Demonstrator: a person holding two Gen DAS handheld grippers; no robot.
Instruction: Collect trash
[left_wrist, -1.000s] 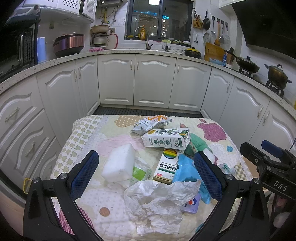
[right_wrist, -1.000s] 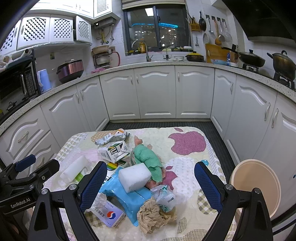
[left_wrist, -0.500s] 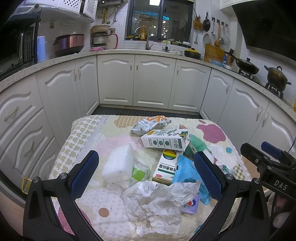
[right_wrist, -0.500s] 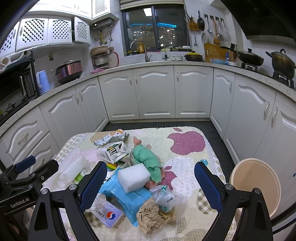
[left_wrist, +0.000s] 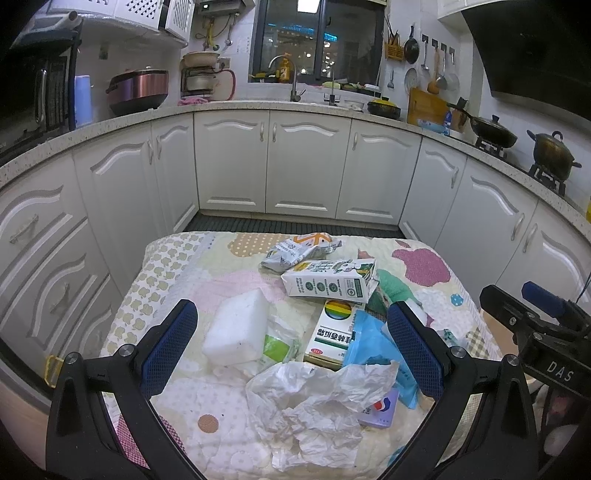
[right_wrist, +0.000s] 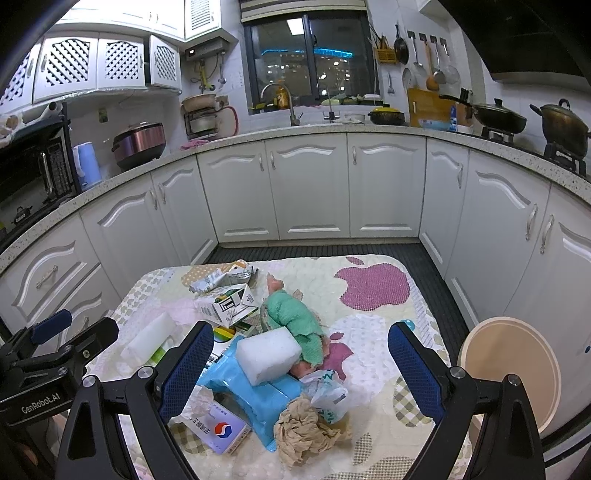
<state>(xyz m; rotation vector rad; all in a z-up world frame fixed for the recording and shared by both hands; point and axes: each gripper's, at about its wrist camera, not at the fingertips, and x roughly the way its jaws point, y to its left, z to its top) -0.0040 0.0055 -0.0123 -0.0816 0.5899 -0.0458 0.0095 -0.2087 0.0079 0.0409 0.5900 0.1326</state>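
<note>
Trash lies heaped on a quilted table (left_wrist: 173, 280). In the left wrist view my left gripper (left_wrist: 291, 347) hangs open above a white foam block (left_wrist: 238, 332), crumpled white plastic (left_wrist: 317, 410), a rainbow-marked box (left_wrist: 332, 332) and a green-and-white carton (left_wrist: 330, 282). In the right wrist view my right gripper (right_wrist: 301, 365) stands open over a second foam block (right_wrist: 267, 354), a blue wipes pack (right_wrist: 251, 395), a brown paper wad (right_wrist: 303, 435) and a green cloth (right_wrist: 297, 319). Neither gripper touches anything.
A beige round bin (right_wrist: 511, 373) stands on the floor right of the table (right_wrist: 417, 306). White cabinets (left_wrist: 306, 166) curve around the far side, across a dark floor strip (left_wrist: 295, 225). Each gripper shows at the other view's edge.
Both views have shifted only slightly, the left one a little lower. No trash has moved, and both grippers stay open.
</note>
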